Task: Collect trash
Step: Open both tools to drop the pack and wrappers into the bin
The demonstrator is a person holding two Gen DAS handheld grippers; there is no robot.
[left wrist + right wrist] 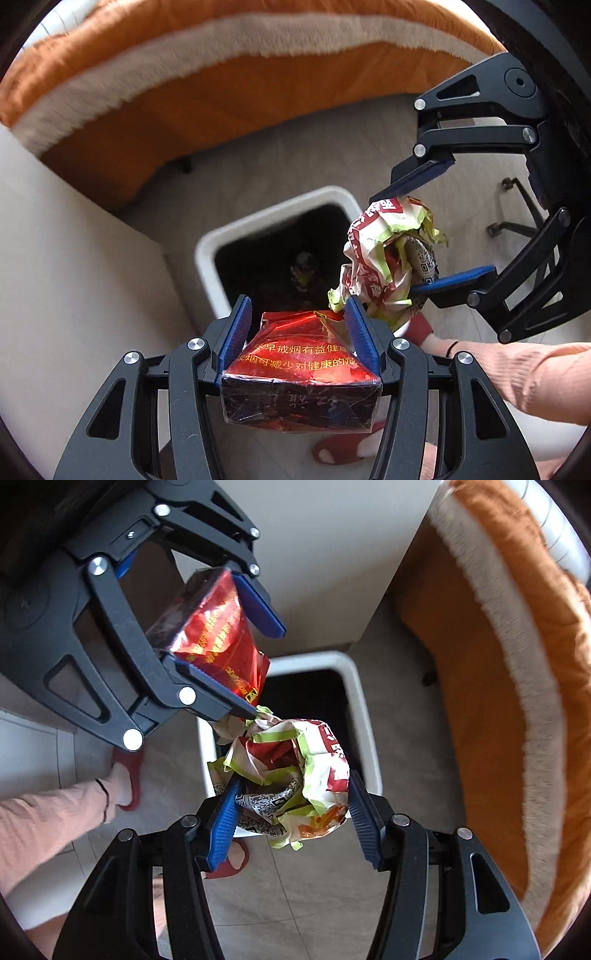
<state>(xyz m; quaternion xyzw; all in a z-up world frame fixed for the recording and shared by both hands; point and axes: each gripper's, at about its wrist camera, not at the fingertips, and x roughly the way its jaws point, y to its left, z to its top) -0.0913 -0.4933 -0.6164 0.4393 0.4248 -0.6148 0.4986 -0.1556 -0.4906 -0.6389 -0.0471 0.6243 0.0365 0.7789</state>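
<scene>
The left hand-held gripper (299, 332) pinches a red cigarette pack (301, 369) between its blue pads, the jaws pressed against the pack's two sides. The pack's long axis runs along the fingers, its open, torn end pointing forward and down toward the white bin (221, 240), which stands on the floor directly below. The right hand-held gripper (291, 812) holds a crumpled food wrapper (295, 775) over the near rim of the bin; its jaws are spread wide around the wad, the left pad touching the paper, while the right pad appears only just at its edge, so the grip looks loose. The wrapper has no clear long axis; it is a rough ball with loose flaps hanging toward the bin.

The wrapper's upper flap touches the tip of the left gripper's finger just above the bin. My worry is that the paper snags there, or drops onto the rim and tumbles to the floor beside the bin.
</scene>
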